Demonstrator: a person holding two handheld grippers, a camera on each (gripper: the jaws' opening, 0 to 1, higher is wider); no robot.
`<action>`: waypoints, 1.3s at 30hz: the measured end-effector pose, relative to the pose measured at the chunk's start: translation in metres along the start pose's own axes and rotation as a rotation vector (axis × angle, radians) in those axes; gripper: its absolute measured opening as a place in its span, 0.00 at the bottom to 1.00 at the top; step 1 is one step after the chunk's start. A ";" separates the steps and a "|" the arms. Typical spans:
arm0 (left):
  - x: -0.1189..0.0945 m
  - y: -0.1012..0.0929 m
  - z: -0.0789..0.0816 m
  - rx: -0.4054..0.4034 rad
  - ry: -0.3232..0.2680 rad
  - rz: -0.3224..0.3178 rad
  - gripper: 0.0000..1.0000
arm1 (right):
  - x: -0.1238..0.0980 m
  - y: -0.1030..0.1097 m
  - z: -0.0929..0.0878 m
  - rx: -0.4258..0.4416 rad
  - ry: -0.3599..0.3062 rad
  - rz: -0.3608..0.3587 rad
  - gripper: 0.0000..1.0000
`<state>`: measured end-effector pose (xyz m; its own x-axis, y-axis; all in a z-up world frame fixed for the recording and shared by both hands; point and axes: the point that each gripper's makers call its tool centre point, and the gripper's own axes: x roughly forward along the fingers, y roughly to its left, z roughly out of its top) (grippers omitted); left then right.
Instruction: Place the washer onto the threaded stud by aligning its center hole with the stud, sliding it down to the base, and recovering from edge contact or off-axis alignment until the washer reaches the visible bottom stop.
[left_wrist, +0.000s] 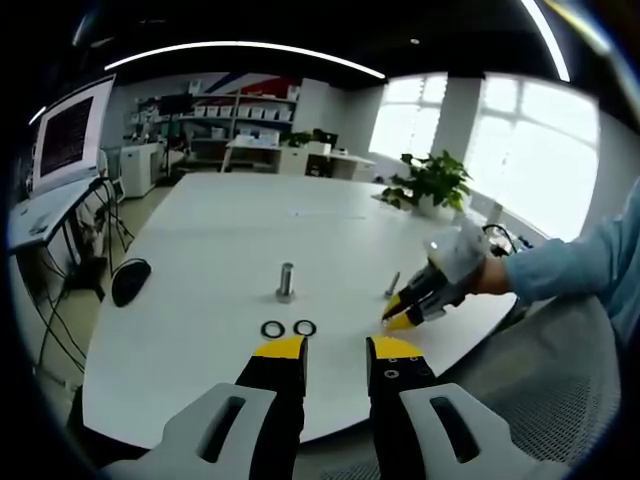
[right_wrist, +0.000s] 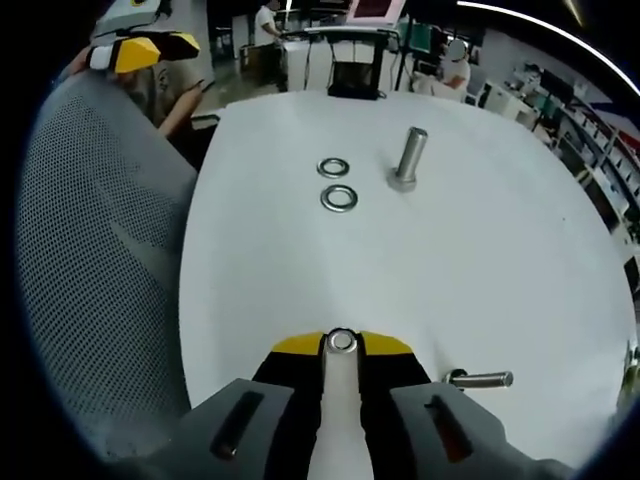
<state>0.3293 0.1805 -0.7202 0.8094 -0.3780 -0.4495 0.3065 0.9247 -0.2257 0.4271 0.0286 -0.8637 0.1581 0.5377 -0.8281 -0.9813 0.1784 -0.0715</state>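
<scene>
The white counter (left_wrist: 230, 230) takes up most of the left gripper view, and it is seen again from another side in the right gripper view (right_wrist: 480, 250). A grey mesh chair back (right_wrist: 90, 250) stands close along the counter's edge in the right gripper view. A potted plant (left_wrist: 432, 185) sits at the counter's far side, and a black computer mouse (left_wrist: 130, 280) lies near its left edge.

The left tongs (left_wrist: 335, 350) rise from the bottom of their own view with the yellow-tipped jaws apart and nothing between them, hanging just short of the counter's near edge. The right tongs (right_wrist: 342, 345) are closed on a bolt (right_wrist: 341, 385) that runs back between the jaws with its round end showing at the tips. In the left gripper view the right tongs (left_wrist: 400, 315) sit over the counter's right side, held by a hand in a blue sleeve (left_wrist: 570, 265).

The upright stud (left_wrist: 286, 280) stands on its hexagonal base near the counter's middle (right_wrist: 409, 158). A second bolt (right_wrist: 482, 379) lies on its side just right of the right tongs. Two washers lie flat side by side between the stud and the left tongs, well apart from the stud: the left washer (left_wrist: 272, 329) and the right washer (left_wrist: 304, 327)
</scene>
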 end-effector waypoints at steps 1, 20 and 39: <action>0.000 0.000 0.000 -0.001 0.000 0.000 0.21 | -0.001 -0.001 0.001 0.003 -0.002 -0.002 0.14; 0.000 0.000 0.000 0.000 -0.002 -0.001 0.21 | -0.033 -0.038 0.019 0.055 -0.096 -0.114 0.14; 0.000 0.000 0.000 0.000 0.002 -0.001 0.21 | -0.062 -0.068 0.008 0.126 -0.125 -0.201 0.14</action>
<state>0.3293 0.1802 -0.7204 0.8081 -0.3788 -0.4511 0.3071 0.9244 -0.2262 0.4852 -0.0098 -0.8030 0.3683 0.5774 -0.7287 -0.9089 0.3885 -0.1515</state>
